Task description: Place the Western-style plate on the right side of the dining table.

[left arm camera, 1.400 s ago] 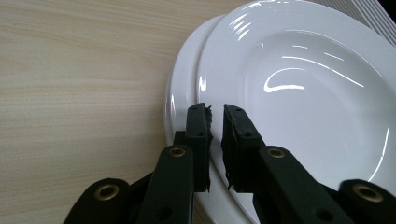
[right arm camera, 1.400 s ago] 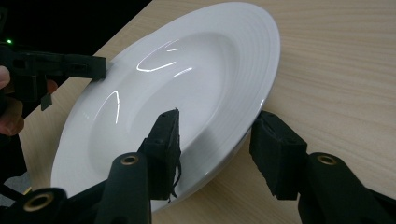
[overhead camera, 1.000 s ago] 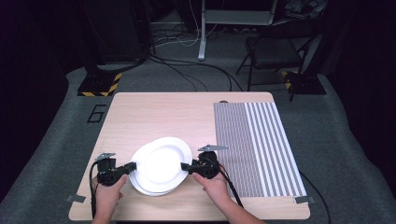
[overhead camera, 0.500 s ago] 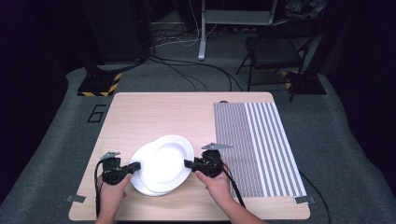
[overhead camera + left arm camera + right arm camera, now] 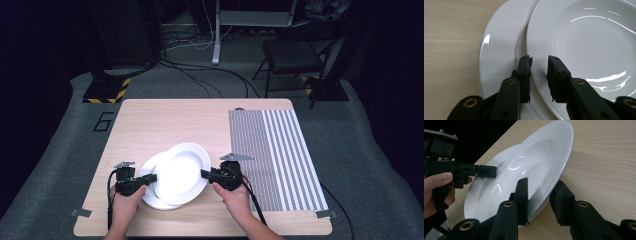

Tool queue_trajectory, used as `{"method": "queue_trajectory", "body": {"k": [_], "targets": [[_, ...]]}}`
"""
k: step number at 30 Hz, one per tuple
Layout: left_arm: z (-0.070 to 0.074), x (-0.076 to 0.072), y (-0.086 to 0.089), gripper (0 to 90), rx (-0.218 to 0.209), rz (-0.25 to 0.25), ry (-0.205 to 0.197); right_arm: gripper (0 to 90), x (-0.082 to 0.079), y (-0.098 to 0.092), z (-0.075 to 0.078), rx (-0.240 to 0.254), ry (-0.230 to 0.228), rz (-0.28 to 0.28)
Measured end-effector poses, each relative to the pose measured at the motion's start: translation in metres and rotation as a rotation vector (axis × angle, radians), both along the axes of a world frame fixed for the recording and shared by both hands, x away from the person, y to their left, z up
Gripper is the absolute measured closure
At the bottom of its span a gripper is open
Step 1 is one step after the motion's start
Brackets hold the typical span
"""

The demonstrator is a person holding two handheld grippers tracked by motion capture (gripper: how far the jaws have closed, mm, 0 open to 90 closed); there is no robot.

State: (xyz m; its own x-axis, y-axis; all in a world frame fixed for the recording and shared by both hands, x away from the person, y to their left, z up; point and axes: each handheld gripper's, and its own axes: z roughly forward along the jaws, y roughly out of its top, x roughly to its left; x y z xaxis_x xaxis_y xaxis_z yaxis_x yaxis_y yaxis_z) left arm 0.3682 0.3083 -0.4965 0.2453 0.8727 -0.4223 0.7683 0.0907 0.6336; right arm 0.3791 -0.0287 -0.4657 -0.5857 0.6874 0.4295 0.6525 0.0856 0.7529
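Here, upper plate (image 5: 541, 162) between right gripper (image 5: 539, 195) jaws

High overhead view; two close tongs-mounted views, all sharing plates (image 5: 177, 175).

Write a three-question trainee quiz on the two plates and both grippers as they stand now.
1. True or false: the upper plate lies flat and centred on the lower plate.
2. Which gripper clamps the upper plate's rim? A) left gripper B) right gripper
3. Fill in: to the right of the plates, the table carries a ______ mat.

Key
1. False: it is shifted to the right and tilted, its right edge raised.
2. B; the left gripper's jaws have just been opening and stand apart over the upper plate's rim.
3. Striped.
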Motion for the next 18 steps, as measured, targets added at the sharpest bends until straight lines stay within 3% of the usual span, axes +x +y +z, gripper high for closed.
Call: {"method": "queue_trajectory", "body": {"k": [6, 14, 18], "targets": [[-0.0004, 0.0, -0.0025, 67.3, -0.006, 0.001, -0.009, 67.2, -0.001, -0.0028, -0.0023, 0.006, -0.008, -0.01], [-0.0019, 0.0007, 0.0018, 62.8, -0.081, -0.006, 0.001, 66.9, -0.0017, -0.0059, -0.0057, 0.013, -0.006, -0.024], [-0.0016, -0.0007, 0.0016, 61.3, -0.09, -0.007, 0.005, 66.6, -0.0018, -0.0072, -0.0074, 0.02, -0.008, -0.027]]}}
